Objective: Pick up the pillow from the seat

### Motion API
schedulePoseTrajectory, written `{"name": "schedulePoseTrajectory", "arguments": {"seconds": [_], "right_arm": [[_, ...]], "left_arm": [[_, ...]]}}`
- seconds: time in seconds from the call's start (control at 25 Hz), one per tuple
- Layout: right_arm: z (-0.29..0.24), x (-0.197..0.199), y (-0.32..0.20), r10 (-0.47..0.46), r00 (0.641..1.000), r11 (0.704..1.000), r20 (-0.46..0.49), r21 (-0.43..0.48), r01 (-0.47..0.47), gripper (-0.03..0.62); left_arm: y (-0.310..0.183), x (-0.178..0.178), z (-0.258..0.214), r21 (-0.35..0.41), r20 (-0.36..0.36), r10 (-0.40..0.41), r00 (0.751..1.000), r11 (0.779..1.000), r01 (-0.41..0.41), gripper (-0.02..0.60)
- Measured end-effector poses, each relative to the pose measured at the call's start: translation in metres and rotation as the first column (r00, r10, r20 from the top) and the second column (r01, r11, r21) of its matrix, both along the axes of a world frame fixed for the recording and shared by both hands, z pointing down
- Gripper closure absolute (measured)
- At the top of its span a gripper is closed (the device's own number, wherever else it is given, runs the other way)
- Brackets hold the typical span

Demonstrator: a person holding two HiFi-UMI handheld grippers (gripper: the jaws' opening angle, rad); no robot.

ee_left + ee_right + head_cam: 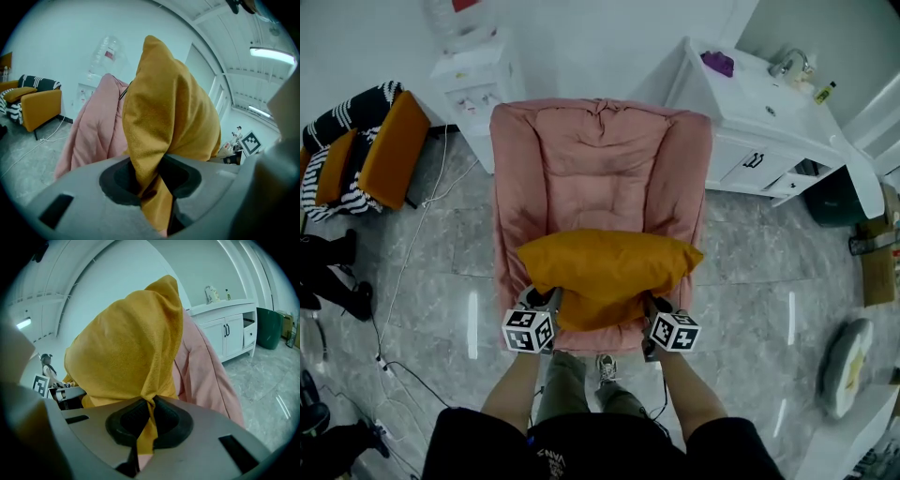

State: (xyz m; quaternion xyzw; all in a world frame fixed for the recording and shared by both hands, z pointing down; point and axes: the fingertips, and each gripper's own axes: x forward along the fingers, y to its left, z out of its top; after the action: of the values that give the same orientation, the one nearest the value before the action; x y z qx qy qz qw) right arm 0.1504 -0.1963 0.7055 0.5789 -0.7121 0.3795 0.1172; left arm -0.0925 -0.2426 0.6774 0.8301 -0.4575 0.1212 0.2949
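Observation:
A mustard-yellow pillow (607,267) hangs lifted above the front of the pink armchair's seat (602,178), stretched between both grippers. My left gripper (546,302) is shut on the pillow's left corner; in the left gripper view a thick fold of the pillow (164,122) is pinched between the grey jaws. My right gripper (654,306) is shut on the right corner, and the right gripper view shows a thin pinch of the pillow's fabric (136,352) between its jaws (145,427). The pink armchair (96,129) shows behind the pillow in both gripper views.
An orange armchair with a striped throw (366,150) stands at the left. A white sink cabinet (769,122) is at the back right, a white water dispenser (473,80) behind the pink chair. Cables (412,253) trail over the grey tiled floor at left.

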Motion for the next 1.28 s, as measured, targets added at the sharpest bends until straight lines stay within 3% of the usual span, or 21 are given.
{"name": "schedulePoseTrajectory", "arguments": {"seconds": [0.32,0.8,1.04,1.28], "right_arm": [[-0.019,0.000,0.029,-0.028,1.000,0.999,-0.009,0.017,0.029,0.579],[-0.060,0.005,0.046,-0.091,0.996,0.993,-0.023,0.078,0.092,0.579],[-0.098,0.002,0.048,-0.127,0.992,0.982,-0.009,0.140,0.127,0.579],[-0.157,-0.006,0.043,-0.164,0.986,0.953,0.012,0.258,0.155,0.579]], "left_arm": [[0.033,-0.002,-0.018,-0.027,0.030,-0.017,0.999,0.999,0.018,0.460],[0.064,0.001,-0.064,-0.010,0.102,0.016,0.995,1.000,-0.016,0.463],[0.079,-0.004,-0.100,0.045,0.085,-0.005,0.996,0.999,0.001,0.465],[0.079,-0.014,-0.155,0.154,0.055,-0.051,0.997,0.987,0.042,0.465]]}}
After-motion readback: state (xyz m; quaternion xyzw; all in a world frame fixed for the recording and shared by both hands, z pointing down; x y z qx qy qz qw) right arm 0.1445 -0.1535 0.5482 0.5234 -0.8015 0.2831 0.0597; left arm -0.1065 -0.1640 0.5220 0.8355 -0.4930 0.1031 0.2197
